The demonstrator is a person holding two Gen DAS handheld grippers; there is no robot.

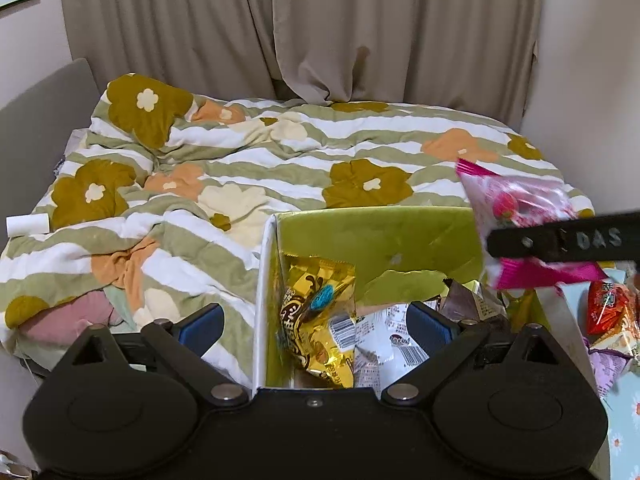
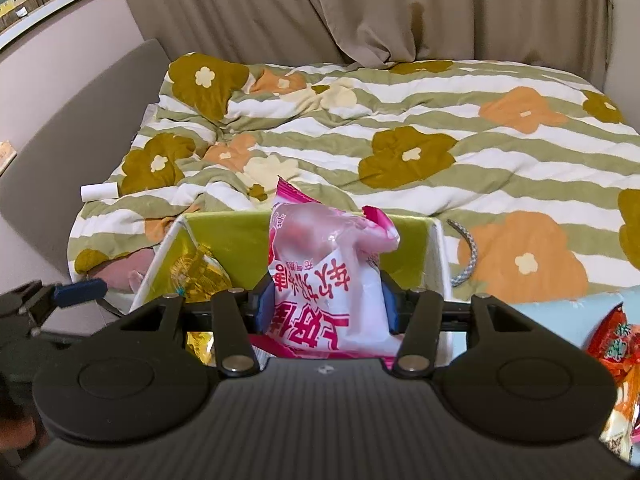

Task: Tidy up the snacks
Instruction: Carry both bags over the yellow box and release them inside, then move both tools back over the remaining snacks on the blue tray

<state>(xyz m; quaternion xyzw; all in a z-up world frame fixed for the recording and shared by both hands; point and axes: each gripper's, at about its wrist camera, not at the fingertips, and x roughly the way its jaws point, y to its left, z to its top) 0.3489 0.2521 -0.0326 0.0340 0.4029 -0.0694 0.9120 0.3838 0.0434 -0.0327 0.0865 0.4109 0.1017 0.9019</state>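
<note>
A white box with a green inside (image 1: 380,236) stands in front of the bed and holds a gold snack bag (image 1: 320,320), white packets (image 1: 384,344) and a brown packet (image 1: 468,304). My left gripper (image 1: 316,324) is open and empty, its jaws straddling the box's left wall. My right gripper (image 2: 326,304) is shut on a pink and white snack bag (image 2: 320,264) and holds it above the box (image 2: 412,248). The same bag (image 1: 520,208) shows at the right of the left wrist view, clamped by a black finger (image 1: 560,240).
More snack packs, red and orange (image 1: 608,308) and purple (image 1: 608,368), lie on a light blue floral surface (image 1: 624,420) right of the box; they also show in the right wrist view (image 2: 616,344). Behind is a bed with a floral quilt (image 1: 280,160), a white roll (image 1: 28,224), a grey cord (image 2: 466,256) and curtains.
</note>
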